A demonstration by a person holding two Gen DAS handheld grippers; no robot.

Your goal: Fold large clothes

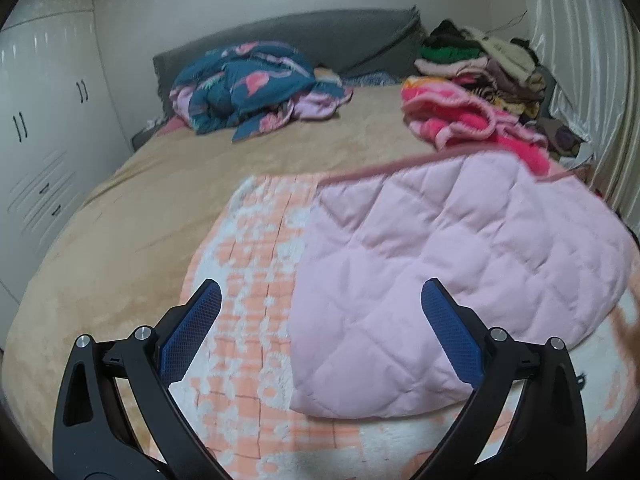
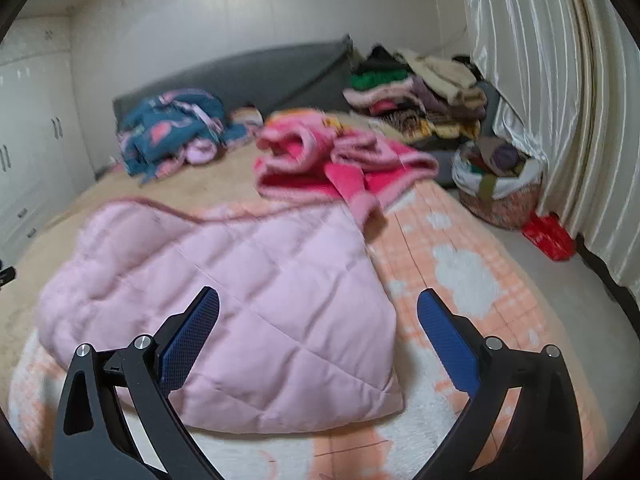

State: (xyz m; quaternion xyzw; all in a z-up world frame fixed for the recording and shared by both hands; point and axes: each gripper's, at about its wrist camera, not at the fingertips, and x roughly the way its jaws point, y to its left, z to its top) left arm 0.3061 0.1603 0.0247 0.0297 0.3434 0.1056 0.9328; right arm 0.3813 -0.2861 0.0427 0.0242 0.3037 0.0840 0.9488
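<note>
A pale pink quilted garment (image 1: 440,264) lies folded over on an orange-and-white fleece blanket (image 1: 248,264) on the bed; it also shows in the right wrist view (image 2: 248,304). My left gripper (image 1: 322,292) is open and empty, held above the garment's near left corner. My right gripper (image 2: 318,300) is open and empty, held above the garment's near right part, with its right finger over the fleece blanket (image 2: 460,272).
A bright pink fleece garment (image 2: 340,160) lies behind the quilted one. A blue patterned bundle (image 1: 252,84) sits by the grey headboard (image 1: 320,36). A stack of folded clothes (image 2: 420,96) stands at the back right. A basket (image 2: 496,184) and curtain (image 2: 560,80) are right, wardrobes (image 1: 44,120) left.
</note>
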